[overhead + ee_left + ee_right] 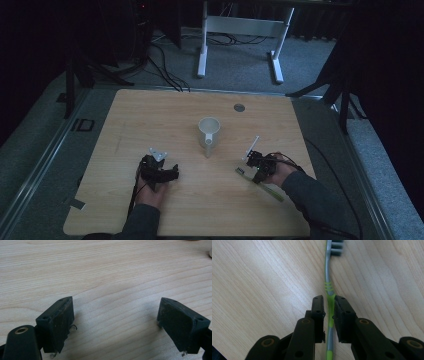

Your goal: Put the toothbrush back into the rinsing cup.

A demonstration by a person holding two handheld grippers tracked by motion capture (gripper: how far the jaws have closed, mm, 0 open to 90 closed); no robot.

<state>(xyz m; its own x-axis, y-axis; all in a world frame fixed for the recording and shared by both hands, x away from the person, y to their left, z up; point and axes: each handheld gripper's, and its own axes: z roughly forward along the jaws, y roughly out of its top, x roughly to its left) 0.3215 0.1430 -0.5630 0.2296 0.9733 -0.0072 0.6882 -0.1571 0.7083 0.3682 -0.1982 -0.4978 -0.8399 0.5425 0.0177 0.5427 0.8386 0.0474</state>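
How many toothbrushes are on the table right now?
1. The toothbrush lies flat on the table, near its right front part, between the jaws of the right gripper. None stands in the white mug, though its inside is partly hidden.

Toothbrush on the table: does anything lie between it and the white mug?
Nothing visible does. The toothbrush lies flat at the right gripper, whose fingers straddle its handle. Only bare table runs from there to the mug. The left gripper sits off to the side.
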